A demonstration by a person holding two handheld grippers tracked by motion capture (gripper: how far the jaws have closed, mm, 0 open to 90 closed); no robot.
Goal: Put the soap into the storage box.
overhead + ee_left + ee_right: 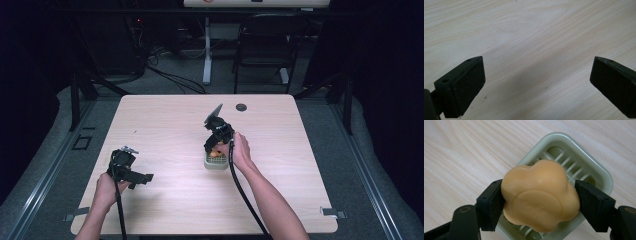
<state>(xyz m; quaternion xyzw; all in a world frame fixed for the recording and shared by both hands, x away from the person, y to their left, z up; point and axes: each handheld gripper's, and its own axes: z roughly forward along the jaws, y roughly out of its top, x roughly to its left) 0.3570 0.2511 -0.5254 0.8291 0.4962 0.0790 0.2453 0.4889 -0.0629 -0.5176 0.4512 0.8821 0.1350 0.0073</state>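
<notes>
High view: the right gripper (pixel 216 145) points steeply down over a pale green soap dish (pixel 216 161) near the middle of the tabletop (pixel 165 125), while the left gripper (pixel 131 172) rests low and well apart at the near left, evidently idle.

Right gripper view: the fingers (pixel 489 203) pinch an orange soap bar (pixel 539 195) from two opposite sides, the pads pressing into its waist. The soap sits directly above the soap dish (pixel 599 173), whose slotted floor shows behind and beneath it; whether the bar touches the ribs cannot be told. The steep, top-down hold probably serves to keep the fingers outside the raised rim, so the bar can pass straight through the dish opening.

The soap is shaped like a rounded, lobed flower with a raised round disc on its upper face. Its surface is smooth, matt and waxy, likely slippery under a light grip.

Left gripper view: the fingers (pixel 465 86) stand spread wide over bare wood grain, with nothing between them.
</notes>
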